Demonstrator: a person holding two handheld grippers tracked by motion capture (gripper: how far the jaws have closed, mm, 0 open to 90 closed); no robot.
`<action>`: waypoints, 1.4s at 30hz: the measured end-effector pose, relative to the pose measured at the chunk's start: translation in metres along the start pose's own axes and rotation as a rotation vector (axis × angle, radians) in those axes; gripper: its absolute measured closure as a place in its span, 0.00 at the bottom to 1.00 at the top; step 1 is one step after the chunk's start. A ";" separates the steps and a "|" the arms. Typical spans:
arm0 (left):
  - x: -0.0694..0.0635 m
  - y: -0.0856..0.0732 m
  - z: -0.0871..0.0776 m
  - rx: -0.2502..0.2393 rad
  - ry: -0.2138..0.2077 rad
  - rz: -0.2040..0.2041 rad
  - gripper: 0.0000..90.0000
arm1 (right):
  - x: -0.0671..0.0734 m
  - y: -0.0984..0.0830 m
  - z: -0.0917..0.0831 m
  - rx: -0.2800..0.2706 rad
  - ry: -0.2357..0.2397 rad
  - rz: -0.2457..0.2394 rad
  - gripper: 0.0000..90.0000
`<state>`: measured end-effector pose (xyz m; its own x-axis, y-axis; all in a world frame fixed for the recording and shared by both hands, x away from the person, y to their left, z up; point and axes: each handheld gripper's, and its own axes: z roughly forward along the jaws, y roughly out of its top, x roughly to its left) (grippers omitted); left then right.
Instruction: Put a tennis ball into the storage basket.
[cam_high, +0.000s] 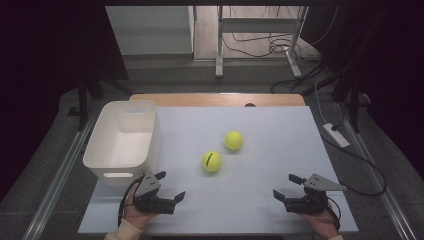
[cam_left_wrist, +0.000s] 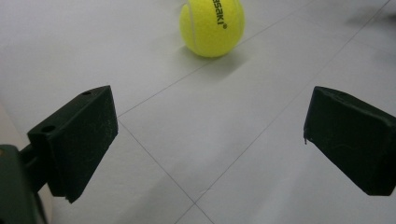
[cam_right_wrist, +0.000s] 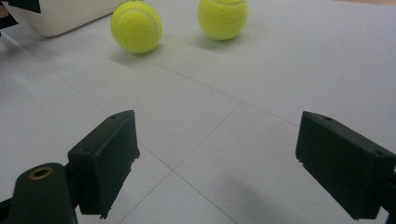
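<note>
Left tool (cam_high: 169, 186) open, empty; near tennis ball (cam_high: 212, 161) lies far-right of it, closer than right tool (cam_high: 287, 185), also open.

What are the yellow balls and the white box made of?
The two yellow balls look like tennis balls: fuzzy matte felt with curved white seams, probably over rubber; the nearer one has black printing. The white box looks like smooth, slightly glossy moulded plastic, with rounded corners and a cut-out handle slot.
</note>
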<state>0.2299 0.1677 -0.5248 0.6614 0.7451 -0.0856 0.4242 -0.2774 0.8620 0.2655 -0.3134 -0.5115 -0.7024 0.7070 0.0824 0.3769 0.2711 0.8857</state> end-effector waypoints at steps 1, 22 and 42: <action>0.000 0.000 0.000 0.000 0.000 0.000 0.04 | 0.000 0.000 0.000 0.000 0.000 0.000 0.14; -0.003 0.005 0.002 -0.001 -0.005 -0.006 0.04 | -0.004 -0.001 0.005 0.008 0.002 0.018 0.14; -0.014 0.025 0.005 0.035 -0.015 -0.014 0.04 | -0.001 0.002 0.009 0.008 0.002 0.004 0.14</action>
<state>0.2343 0.1468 -0.5044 0.6644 0.7399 -0.1058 0.4548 -0.2879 0.8427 0.2722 -0.3081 -0.5139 -0.7017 0.7071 0.0871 0.3847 0.2731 0.8817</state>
